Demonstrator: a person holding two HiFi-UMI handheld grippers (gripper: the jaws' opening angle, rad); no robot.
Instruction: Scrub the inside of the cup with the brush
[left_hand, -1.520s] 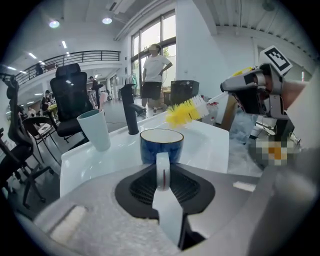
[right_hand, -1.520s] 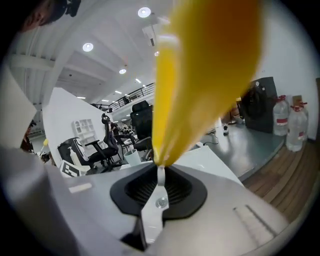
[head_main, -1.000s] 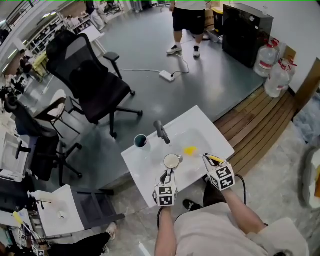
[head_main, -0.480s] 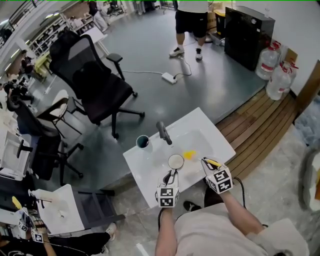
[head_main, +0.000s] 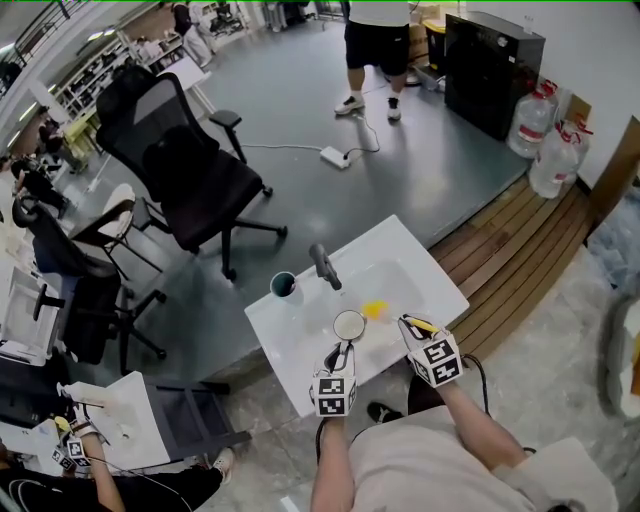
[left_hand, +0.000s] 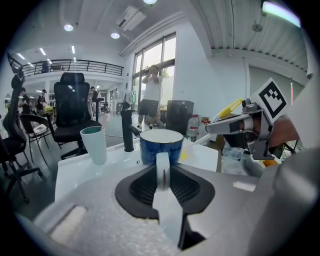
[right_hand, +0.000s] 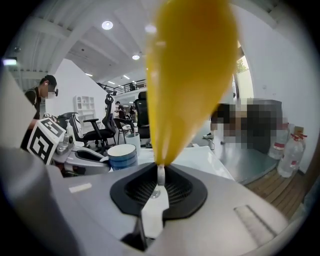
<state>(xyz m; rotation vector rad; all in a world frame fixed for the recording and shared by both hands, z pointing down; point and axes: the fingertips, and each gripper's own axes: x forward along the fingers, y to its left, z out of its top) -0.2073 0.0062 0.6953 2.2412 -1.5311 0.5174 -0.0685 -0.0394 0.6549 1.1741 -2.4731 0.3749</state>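
A blue cup (head_main: 348, 324) with a white inside hangs over the white sink (head_main: 420, 262), upright in the left gripper view (left_hand: 161, 145). My left gripper (head_main: 341, 349) is shut on the cup's white handle (left_hand: 162, 169). The right gripper (head_main: 412, 325) hovers just right of the cup and is shut on the brush's yellow handle (right_hand: 190, 75), which fills the top of the right gripper view. The cup (right_hand: 122, 155) shows there at the left, next to the left gripper. The brush's head is hidden. The brush is outside the cup.
A dark faucet (head_main: 322, 265) and a teal tumbler (head_main: 283, 286) stand at the sink's far-left side. A small yellow item (head_main: 374, 309) lies in the basin. Beyond are a black office chair (head_main: 185, 165), a standing person (head_main: 375, 50), water bottles (head_main: 545, 135) and wooden decking (head_main: 520, 250).
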